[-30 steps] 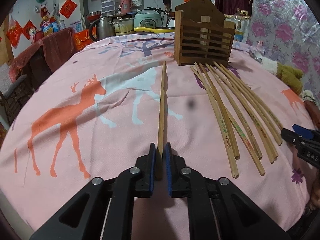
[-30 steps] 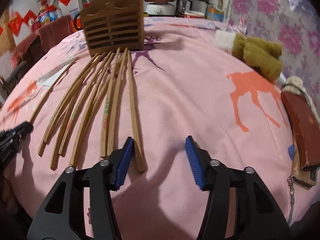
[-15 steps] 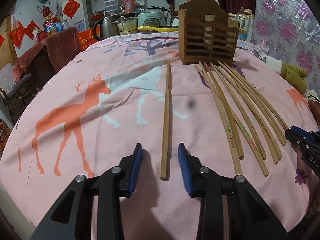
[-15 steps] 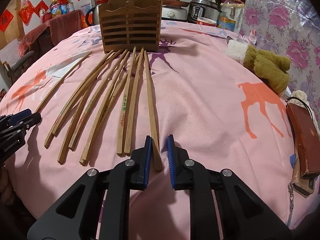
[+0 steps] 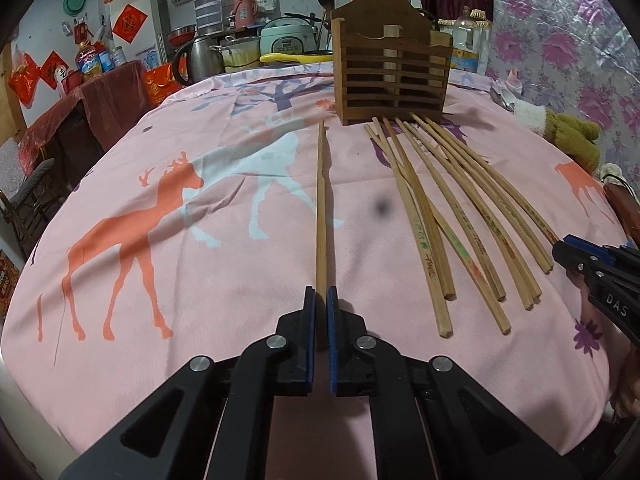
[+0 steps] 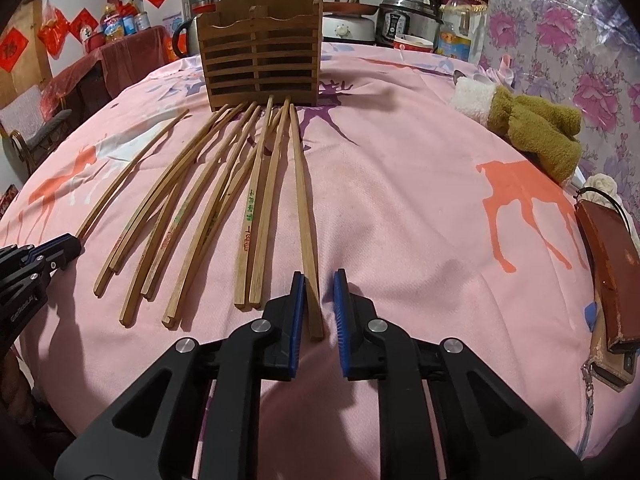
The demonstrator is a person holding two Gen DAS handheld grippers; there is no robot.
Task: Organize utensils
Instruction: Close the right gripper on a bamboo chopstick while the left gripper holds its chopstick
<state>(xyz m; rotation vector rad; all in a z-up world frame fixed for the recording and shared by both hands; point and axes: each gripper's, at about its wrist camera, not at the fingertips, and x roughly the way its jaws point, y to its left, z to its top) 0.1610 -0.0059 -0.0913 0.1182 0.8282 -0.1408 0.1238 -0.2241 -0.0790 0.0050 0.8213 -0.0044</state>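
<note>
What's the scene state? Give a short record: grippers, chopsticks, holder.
left gripper: shut on near end of lone wooden chopstick
right gripper: jaws closing; rightmost wooden chopstick between them, not yet clamped
other loose wooden chopsticks: fanned flat on pink deer-print tablecloth
brown slatted wooden holder: upright beyond the chopsticks' far ends

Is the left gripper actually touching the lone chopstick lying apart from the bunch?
Touching. The left wrist view shows the left gripper with both blue pads closed against the near end of the lone chopstick, no gap either side.
</note>
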